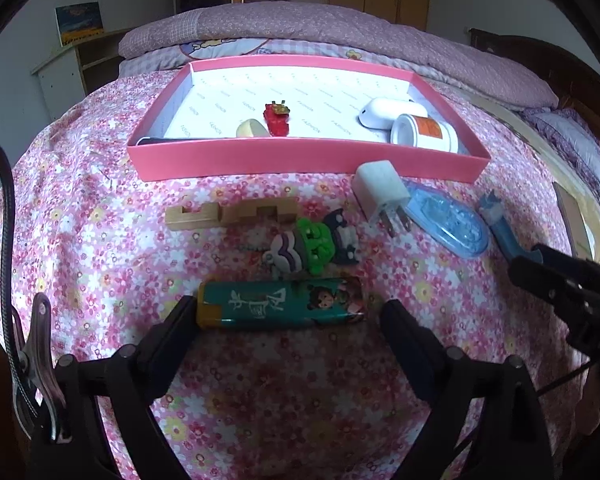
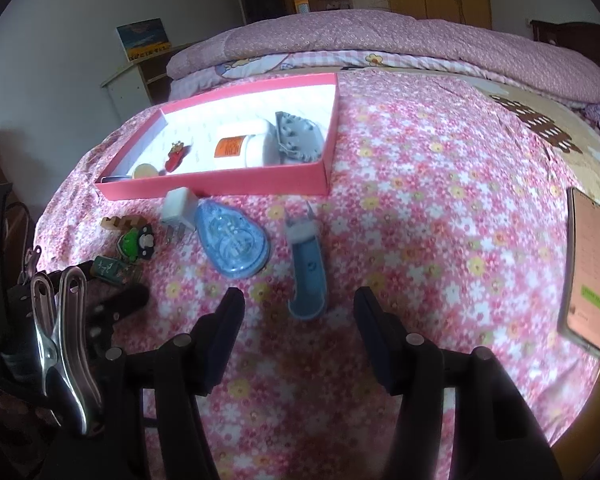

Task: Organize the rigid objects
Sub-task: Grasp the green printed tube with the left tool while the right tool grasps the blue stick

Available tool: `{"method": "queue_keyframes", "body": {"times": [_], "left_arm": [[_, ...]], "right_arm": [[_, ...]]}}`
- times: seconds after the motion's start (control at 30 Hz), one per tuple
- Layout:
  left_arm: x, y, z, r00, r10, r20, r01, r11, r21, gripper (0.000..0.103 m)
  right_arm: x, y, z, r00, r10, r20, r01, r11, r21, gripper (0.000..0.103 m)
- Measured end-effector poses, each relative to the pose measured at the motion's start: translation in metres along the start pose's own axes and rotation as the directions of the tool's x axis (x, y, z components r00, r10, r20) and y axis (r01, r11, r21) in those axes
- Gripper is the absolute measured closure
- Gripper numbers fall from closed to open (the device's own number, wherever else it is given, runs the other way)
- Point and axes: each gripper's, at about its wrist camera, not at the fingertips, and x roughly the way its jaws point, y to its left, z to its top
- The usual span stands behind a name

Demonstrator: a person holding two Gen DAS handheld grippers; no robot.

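Observation:
A pink box (image 1: 300, 156) (image 2: 220, 186) sits on the floral bedsheet and holds a red toy (image 1: 277, 119), a white jar (image 1: 424, 131), a white case (image 1: 388, 113) and a small beige piece (image 1: 252, 129). In front of it lie a wooden block (image 1: 232, 213), a green figure (image 1: 316, 246), a teal lighter (image 1: 280, 304), a white charger (image 1: 382, 192), a clear blue case (image 1: 448, 222) (image 2: 232, 240) and a blue clipper (image 2: 306, 264). My left gripper (image 1: 288, 320) is open, its fingers either side of the lighter. My right gripper (image 2: 300, 312) is open just short of the clipper.
A phone (image 2: 590, 272) lies on the bed at the right edge. A folded quilt (image 1: 340, 36) lies behind the box. A shelf unit (image 1: 72, 64) stands by the wall at the left. A metal clip (image 2: 64, 344) hangs at the left.

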Motion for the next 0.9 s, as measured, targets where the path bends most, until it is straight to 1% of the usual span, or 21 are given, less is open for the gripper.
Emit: {"method": "queue_keyframes", "body": {"times": [0.1, 0.17, 0.23, 0.27, 0.4, 0.63, 0.77, 0.9], "left_arm": [[-0.001, 0.000, -0.001, 1.000, 0.002, 0.004, -0.002, 1.000, 0.008, 0.010], [-0.002, 0.001, -0.002, 1.000, 0.007, 0.008, -0.007, 1.000, 0.013, 0.015], [-0.004, 0.003, -0.003, 1.000, 0.011, 0.016, -0.011, 1.000, 0.012, 0.019], [-0.004, 0.004, -0.003, 1.000, 0.004, 0.016, -0.004, 1.000, 0.010, 0.019], [-0.006, 0.006, -0.004, 1.000, -0.005, 0.020, 0.004, 1.000, 0.020, 0.019], [-0.011, 0.014, -0.007, 0.999, -0.025, 0.022, 0.025, 1.000, -0.002, 0.019], [-0.014, 0.021, -0.006, 0.999, -0.030, 0.023, 0.031, 0.999, -0.027, 0.019], [-0.016, 0.028, -0.004, 0.999, -0.038, 0.028, 0.040, 0.998, -0.047, 0.019]], "right_arm": [[0.004, -0.001, 0.003, 1.000, 0.004, 0.010, -0.004, 1.000, 0.005, 0.045], [0.006, -0.003, 0.004, 1.000, 0.004, 0.016, -0.004, 1.000, 0.011, 0.052], [0.011, -0.004, 0.004, 1.000, -0.006, -0.010, 0.006, 1.000, 0.011, 0.063], [0.013, -0.004, 0.004, 1.000, -0.005, -0.017, 0.005, 1.000, 0.012, 0.065], [0.012, -0.005, 0.002, 0.999, -0.038, -0.010, 0.038, 0.999, 0.001, 0.084], [0.002, 0.005, -0.004, 1.000, -0.008, -0.008, 0.008, 1.000, -0.004, 0.084], [0.006, 0.011, -0.007, 0.999, 0.031, -0.032, -0.031, 0.999, 0.014, 0.084], [0.009, 0.010, -0.009, 0.998, 0.037, -0.045, -0.036, 0.999, 0.030, 0.084]]}}
